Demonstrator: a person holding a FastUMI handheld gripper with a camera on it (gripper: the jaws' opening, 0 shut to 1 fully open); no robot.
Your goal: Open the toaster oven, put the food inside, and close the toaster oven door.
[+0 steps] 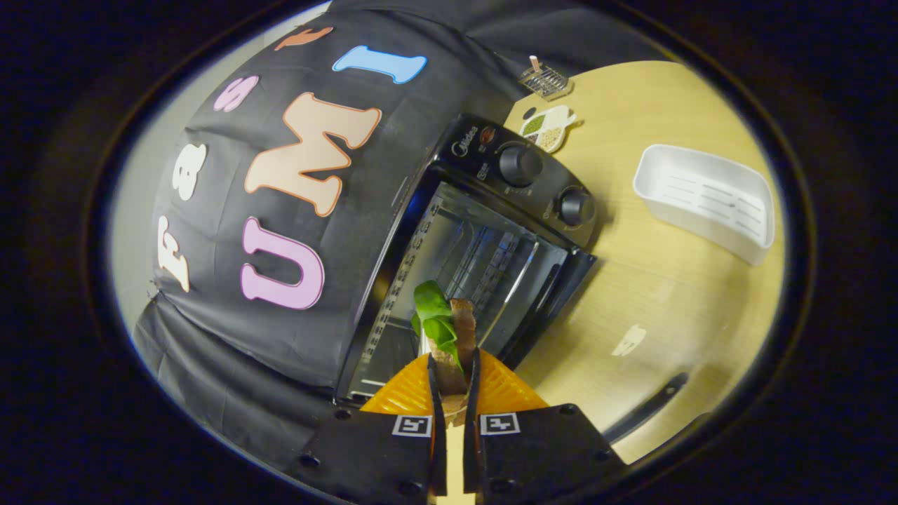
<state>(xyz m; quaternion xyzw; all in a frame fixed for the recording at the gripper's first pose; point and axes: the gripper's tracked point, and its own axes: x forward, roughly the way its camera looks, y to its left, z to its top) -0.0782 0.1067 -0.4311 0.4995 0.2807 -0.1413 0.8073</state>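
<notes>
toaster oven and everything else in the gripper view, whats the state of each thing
toaster oven: door open, cavity empty
sandwich: held upright, lettuce sticking out, just ahead of the oven opening, not yet inside
gripper: shut on the sandwich, both fingers pressing it
white bin: upright on the table, empty
two knobs: setting too small to tell

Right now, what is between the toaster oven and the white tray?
Nothing: just bare wooden table between the toaster oven and the white tray, seen in the gripper view.
</notes>
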